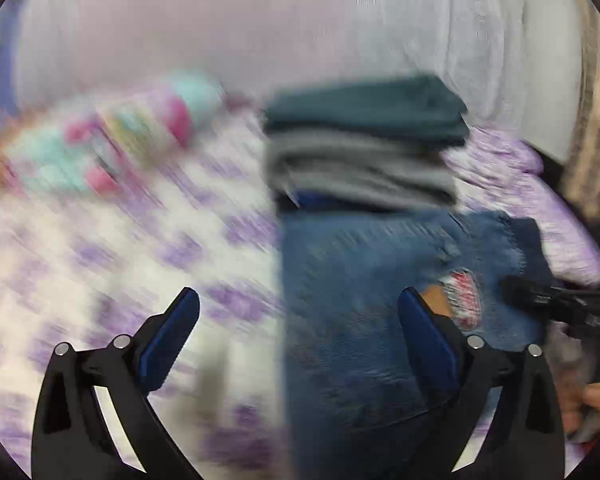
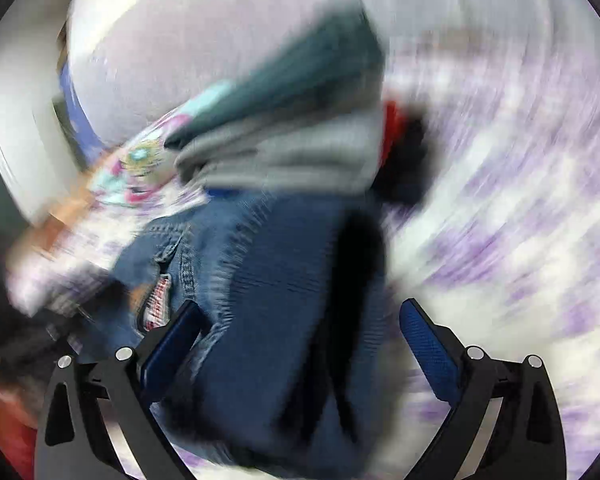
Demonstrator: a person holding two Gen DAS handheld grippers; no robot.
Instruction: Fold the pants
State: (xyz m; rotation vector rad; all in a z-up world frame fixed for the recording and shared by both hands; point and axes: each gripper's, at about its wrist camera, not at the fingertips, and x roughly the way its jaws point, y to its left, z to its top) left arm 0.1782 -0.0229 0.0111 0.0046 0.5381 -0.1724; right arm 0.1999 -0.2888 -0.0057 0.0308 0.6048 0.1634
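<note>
Folded blue jeans [image 1: 364,304] with a torn patch lie on the purple-and-white bedspread [image 1: 100,260], in front of a stack of folded clothes [image 1: 364,140]. My left gripper [image 1: 298,304] is open above the jeans' left edge, holding nothing. The other gripper shows at the right edge of the left wrist view [image 1: 556,304]. In the right wrist view, which is heavily blurred, the jeans [image 2: 284,300] lie between the open fingers of my right gripper [image 2: 300,316], below the same stack [image 2: 284,128].
A pink and teal patterned pillow [image 1: 140,132] lies at the back left of the bed. A purple pillow [image 1: 540,184] lies at the right. A pale wall and curtain [image 1: 460,40] stand behind the bed.
</note>
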